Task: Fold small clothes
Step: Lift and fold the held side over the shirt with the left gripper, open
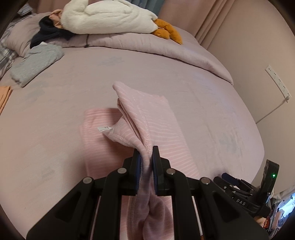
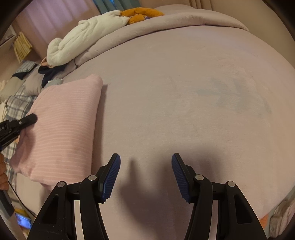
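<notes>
A small pink striped garment [image 1: 147, 121] lies partly folded on the mauve bed sheet [image 1: 64, 103]. My left gripper [image 1: 146, 157] is shut on its bunched edge and lifts that part above the flat layer, which shows a white label [image 1: 105, 128]. In the right wrist view the same garment [image 2: 62, 125] lies at the left, with the left gripper's black finger [image 2: 27, 120] on it. My right gripper [image 2: 145, 162] is open and empty over bare sheet, to the right of the garment.
A rolled mauve duvet [image 1: 147, 44] runs along the far side with a white plush toy [image 1: 107, 16] on it. A grey garment [image 1: 36, 62] and dark clothing [image 1: 48, 31] lie far left. A wall with a socket strip [image 1: 278, 81] is right.
</notes>
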The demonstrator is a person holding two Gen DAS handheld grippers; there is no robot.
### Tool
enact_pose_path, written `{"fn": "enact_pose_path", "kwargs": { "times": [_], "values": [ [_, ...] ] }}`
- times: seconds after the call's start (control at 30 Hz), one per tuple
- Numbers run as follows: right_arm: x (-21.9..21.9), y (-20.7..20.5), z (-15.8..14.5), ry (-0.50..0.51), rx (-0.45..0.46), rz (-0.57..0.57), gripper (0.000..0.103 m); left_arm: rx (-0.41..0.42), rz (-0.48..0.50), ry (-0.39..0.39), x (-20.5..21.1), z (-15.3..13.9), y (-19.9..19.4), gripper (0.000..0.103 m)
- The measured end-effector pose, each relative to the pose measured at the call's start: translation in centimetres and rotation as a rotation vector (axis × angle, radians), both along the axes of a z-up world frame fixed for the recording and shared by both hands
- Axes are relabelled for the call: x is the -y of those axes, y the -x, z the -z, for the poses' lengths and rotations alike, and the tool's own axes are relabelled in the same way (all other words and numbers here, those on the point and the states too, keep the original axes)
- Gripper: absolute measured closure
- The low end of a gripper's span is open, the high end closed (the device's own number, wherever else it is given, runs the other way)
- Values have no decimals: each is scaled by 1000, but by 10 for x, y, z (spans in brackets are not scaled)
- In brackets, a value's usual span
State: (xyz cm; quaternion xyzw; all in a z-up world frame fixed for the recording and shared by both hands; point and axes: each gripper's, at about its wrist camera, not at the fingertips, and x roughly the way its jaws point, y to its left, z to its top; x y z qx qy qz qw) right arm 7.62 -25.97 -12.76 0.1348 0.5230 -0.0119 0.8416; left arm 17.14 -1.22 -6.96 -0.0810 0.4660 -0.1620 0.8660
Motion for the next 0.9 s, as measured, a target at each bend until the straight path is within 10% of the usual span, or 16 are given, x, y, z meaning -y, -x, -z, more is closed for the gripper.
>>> {"fn": "enact_pose_path", "kwargs": {
  "times": [0.5,0.9],
  "values": [
    [-13,-6,-1,13,-12,-48,45,-121,-76,-66,-40,58,-2,89],
    [-25,-7,-1,33,-28,-85,45,-121,-99,-54,-56,64,6,62]
  ]
}}
